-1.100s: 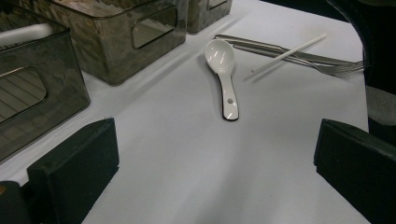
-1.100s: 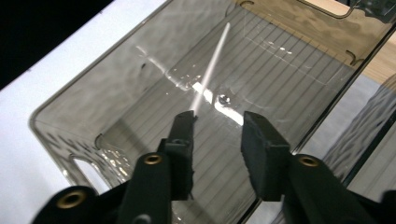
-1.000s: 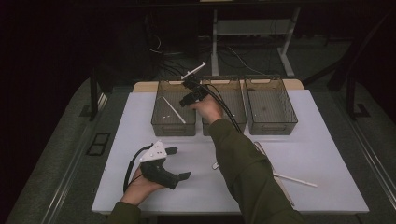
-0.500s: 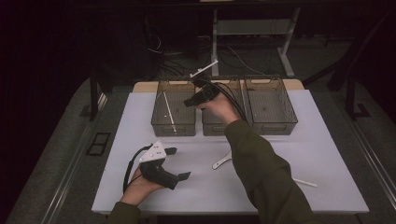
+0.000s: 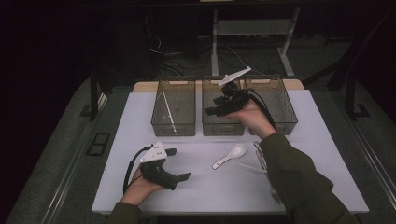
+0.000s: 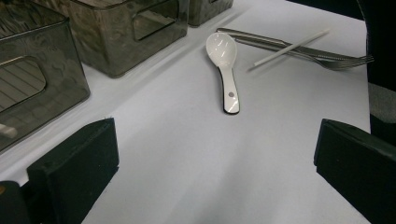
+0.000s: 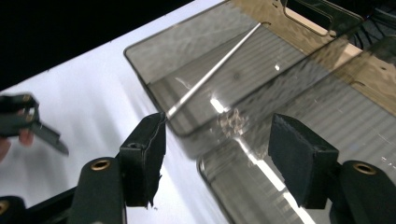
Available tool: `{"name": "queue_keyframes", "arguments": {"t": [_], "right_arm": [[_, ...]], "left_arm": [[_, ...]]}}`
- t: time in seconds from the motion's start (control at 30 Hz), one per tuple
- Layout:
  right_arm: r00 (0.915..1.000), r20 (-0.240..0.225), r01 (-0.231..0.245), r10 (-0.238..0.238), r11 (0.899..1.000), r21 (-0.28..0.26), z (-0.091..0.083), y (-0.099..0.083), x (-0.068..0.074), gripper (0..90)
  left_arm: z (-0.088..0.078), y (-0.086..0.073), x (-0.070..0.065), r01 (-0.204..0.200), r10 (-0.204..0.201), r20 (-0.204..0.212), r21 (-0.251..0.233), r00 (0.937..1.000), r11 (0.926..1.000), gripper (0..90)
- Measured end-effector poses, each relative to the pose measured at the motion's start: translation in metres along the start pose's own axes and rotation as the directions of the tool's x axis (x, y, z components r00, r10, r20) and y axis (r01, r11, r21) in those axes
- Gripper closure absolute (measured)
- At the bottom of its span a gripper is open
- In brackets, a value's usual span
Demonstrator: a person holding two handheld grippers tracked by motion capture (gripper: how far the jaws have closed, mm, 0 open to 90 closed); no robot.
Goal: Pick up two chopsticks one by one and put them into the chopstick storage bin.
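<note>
Three smoky see-through bins stand in a row at the back of the white table. A thin white stick (image 5: 166, 112) (image 7: 210, 74) lies slanted in the left bin (image 5: 173, 125) (image 7: 154, 51). My right gripper (image 5: 214, 106) (image 7: 224, 163) hovers over the middle bin (image 5: 223, 127); its jaws have just been opening and stand open with nothing between them. My left gripper (image 5: 178, 164) (image 6: 215, 168) rests near the table's front left, open and empty, pointing at a white ceramic spoon (image 5: 231, 155) (image 6: 224, 65).
A metal fork (image 6: 303, 51) and another white stick (image 6: 289, 46) (image 5: 252, 167) lie crossed on the table just right of the spoon. The right bin (image 5: 282, 122) sits beyond my right hand. A table frame and cables stand behind the table.
My right gripper has moved to the right, from above the left bin to above the middle bin, rising a little, and its jaws stand wider. The left gripper has stayed put.
</note>
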State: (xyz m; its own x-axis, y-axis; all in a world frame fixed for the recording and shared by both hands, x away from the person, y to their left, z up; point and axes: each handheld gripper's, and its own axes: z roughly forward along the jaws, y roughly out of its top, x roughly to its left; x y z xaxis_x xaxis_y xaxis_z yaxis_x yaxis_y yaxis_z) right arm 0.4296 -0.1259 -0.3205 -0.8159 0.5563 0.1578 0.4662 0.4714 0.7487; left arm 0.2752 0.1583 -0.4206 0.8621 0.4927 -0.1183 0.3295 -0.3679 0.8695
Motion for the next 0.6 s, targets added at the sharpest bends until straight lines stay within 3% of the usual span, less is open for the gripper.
{"name": "queue_keyframes", "arguments": {"t": [0.27, 0.6], "right_arm": [[0.9997, -0.01, 0.022, -0.022, 0.999, -0.033, -0.032, -0.028, -0.001, 35.6], [0.9995, -0.001, 0.031, -0.031, 0.997, -0.065, -0.058, -0.064, -0.002, 33.0]], "left_arm": [[0.002, -0.001, 0.0, -0.003, 0.003, -0.003, 0.008, 1.0, 1.0, 0.0], [0.003, -0.003, 0.0, 0.0, 0.0, 0.001, 0.019, 1.0, 0.9998, 0.0]]}}
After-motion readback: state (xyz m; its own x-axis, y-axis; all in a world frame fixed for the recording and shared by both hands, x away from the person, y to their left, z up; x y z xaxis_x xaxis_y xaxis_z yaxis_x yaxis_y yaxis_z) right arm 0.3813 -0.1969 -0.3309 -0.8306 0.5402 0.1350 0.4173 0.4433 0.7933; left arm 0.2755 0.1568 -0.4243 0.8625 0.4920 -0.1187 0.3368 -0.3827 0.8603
